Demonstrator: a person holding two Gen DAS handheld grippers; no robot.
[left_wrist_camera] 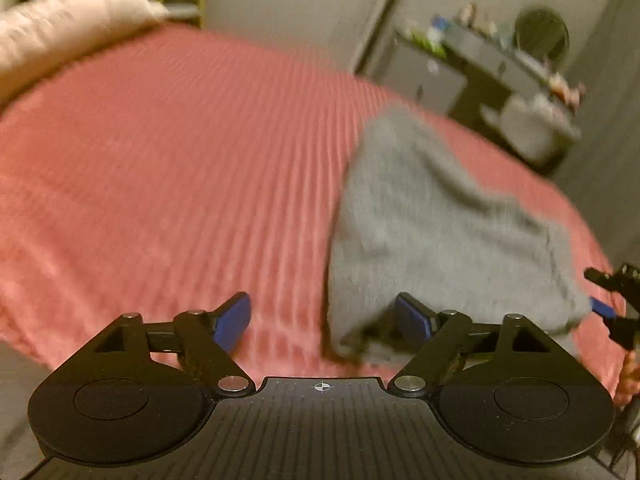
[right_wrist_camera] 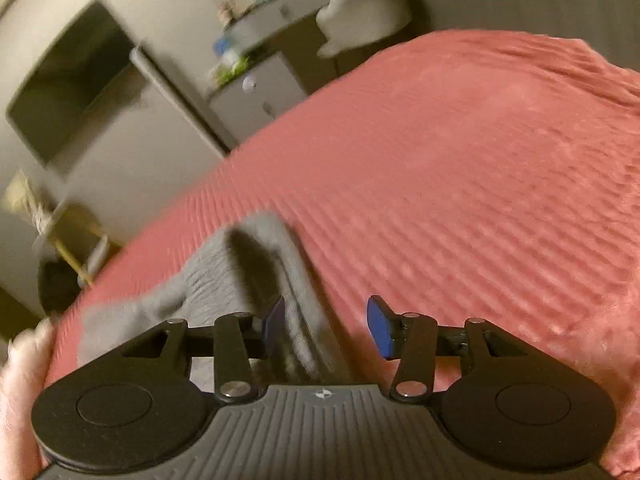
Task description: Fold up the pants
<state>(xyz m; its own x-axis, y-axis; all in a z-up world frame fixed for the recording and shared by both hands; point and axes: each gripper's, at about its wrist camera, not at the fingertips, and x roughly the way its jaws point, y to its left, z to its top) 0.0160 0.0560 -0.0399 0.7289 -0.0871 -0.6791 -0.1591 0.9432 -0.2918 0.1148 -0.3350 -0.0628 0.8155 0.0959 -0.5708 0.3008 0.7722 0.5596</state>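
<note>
Grey pants (left_wrist_camera: 440,220) lie folded on the red ribbed bedspread (left_wrist_camera: 160,160), blurred by motion. My left gripper (left_wrist_camera: 324,320) stands wide open at the pants' near left corner. Its right pad (left_wrist_camera: 414,316) is over the grey cloth, its left pad over bare bedspread, and neither presses on anything. The right gripper's tip (left_wrist_camera: 604,304) shows at the pants' near right edge. In the right wrist view the right gripper (right_wrist_camera: 328,324) is open. A strip of the grey pants (right_wrist_camera: 224,280) runs between its fingers, close to the left pad (right_wrist_camera: 276,320), lying loose.
A cream pillow or duvet (left_wrist_camera: 60,32) sits at the bed's far left. A dresser with small items (left_wrist_camera: 500,64) and a white cushion (right_wrist_camera: 364,4) stand beyond the bed. A dark screen (right_wrist_camera: 68,80) hangs on the wall. A person's hand (right_wrist_camera: 24,380) shows at the left edge.
</note>
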